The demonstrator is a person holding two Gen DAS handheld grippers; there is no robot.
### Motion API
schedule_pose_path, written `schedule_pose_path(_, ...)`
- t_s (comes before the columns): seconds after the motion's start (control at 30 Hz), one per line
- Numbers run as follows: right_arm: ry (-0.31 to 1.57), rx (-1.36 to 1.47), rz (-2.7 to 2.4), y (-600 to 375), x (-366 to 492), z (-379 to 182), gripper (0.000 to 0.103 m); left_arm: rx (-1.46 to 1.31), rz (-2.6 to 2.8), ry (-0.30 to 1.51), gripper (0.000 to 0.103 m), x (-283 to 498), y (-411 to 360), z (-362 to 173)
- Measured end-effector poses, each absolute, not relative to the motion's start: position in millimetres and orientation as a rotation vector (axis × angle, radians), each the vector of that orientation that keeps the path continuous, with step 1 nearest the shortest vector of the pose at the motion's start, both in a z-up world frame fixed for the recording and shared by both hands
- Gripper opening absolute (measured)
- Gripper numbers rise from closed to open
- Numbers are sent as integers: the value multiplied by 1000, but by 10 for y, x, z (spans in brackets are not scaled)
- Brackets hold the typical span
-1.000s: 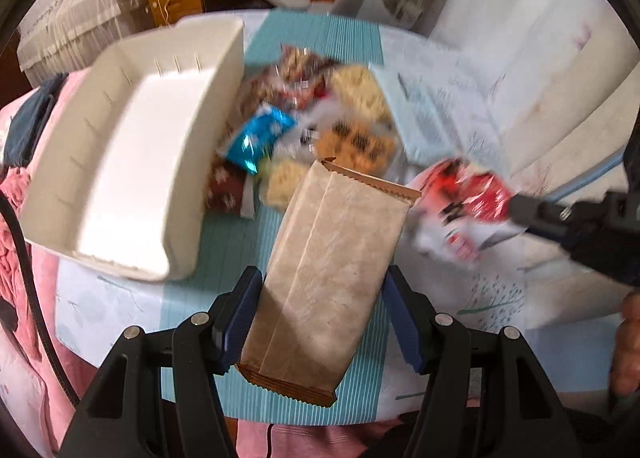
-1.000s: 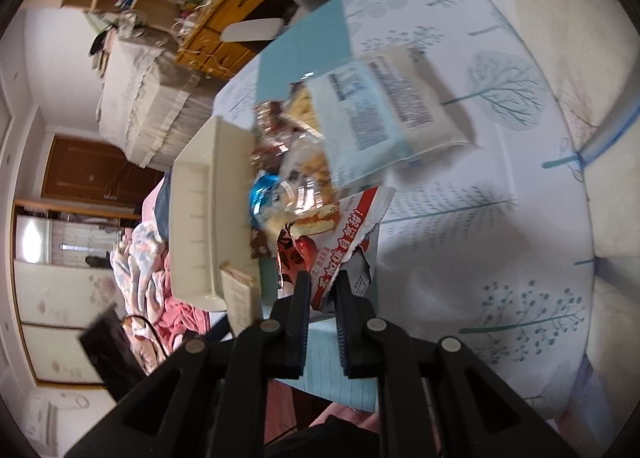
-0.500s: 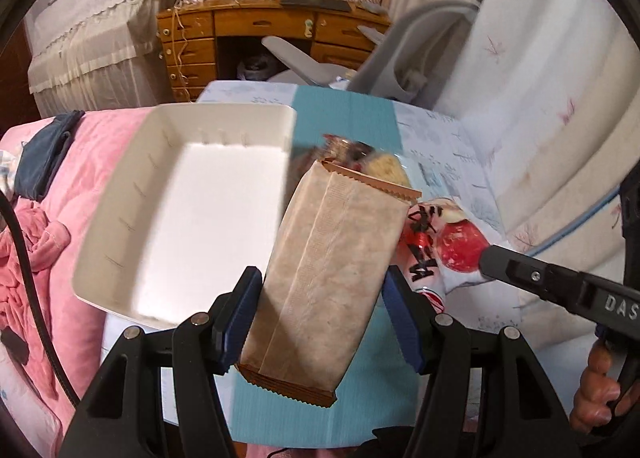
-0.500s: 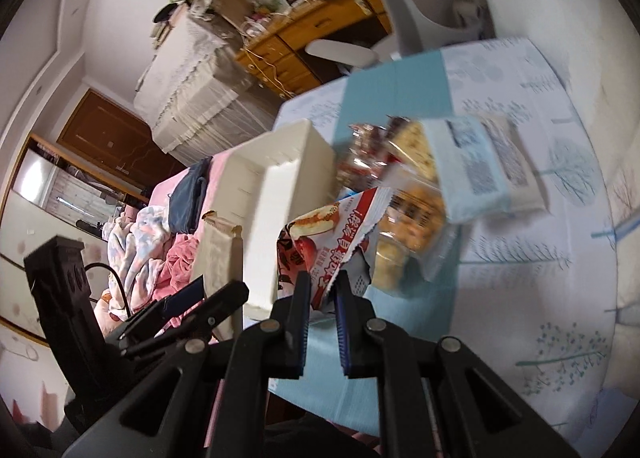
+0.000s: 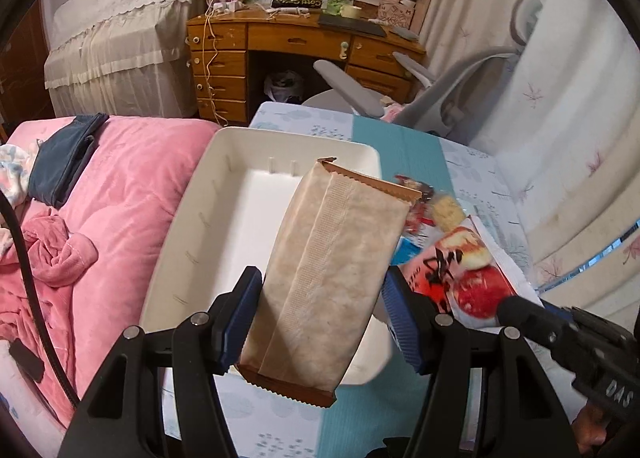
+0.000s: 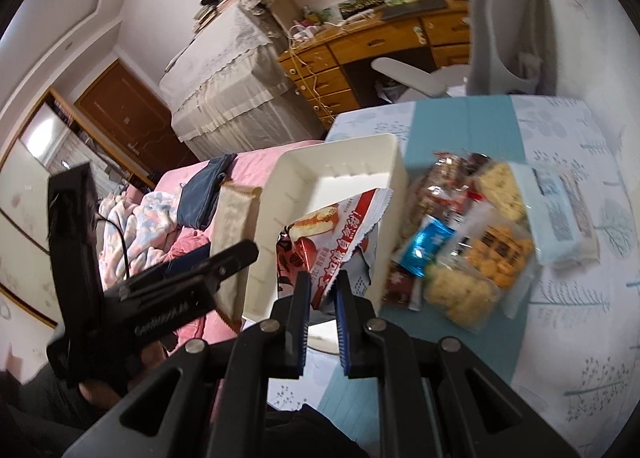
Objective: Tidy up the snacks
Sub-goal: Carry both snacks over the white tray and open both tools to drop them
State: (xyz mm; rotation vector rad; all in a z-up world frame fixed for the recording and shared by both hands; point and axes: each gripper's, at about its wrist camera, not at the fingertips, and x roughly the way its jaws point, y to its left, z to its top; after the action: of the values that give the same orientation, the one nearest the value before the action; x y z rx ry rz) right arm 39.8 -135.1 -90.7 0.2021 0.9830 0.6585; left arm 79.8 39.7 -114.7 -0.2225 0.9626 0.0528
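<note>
Carrying two packets at once: left gripper point(image 5: 320, 322) clamps brown packet point(image 5: 332, 258), right gripper point(image 6: 322, 314) pinches red packet point(image 6: 340, 234), both poised over white bin point(image 5: 192, 242) at table's point(image 6: 560, 358) bedside edge, likely for dropping in.

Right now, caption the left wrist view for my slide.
Left gripper holds a tan paper snack packet above the white plastic bin.

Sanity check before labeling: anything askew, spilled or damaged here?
Nothing damaged or spilled. Loose snack packets lie jumbled beside the empty white bin. The left gripper holds the brown packet; the right gripper pinches the red-and-white packet.
</note>
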Motion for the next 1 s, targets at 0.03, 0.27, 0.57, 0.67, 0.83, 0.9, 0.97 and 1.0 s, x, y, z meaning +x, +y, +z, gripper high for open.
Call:
schedule_pose_path(0.03,973,190,662,-1257,373,-908,12,-224,53,970,61,823,494,-1166)
schedule_pose_path(0.27,922,178,662,-810,269,-917,12,-214,63,997,61,985,999,-1253)
schedule_pose_path(0.57,895,184,638,-549,227,-918,17,-168,38,996,72,1084,1161,-1261)
schedule_pose_path(0.67,895,196,606,-571,214,-917,29,-154,10,990,74,1101,1123,-1257)
schedule_pose_path(0.83,905,217,574,-641,188,-924,29,-149,-28,1006,75,1117,1002,-1286)
schedule_pose_path(0.9,912,219,561,-680,172,-926,29,-150,-38,1006,75,1119,950,-1284)
schedule_pose_path(0.97,922,221,545,-741,156,-932,29,-150,-50,1014,75,1139,859,-1289)
schedule_pose_path(1.0,925,222,536,-773,147,-936,29,-150,-55,1017,75,1141,820,-1288)
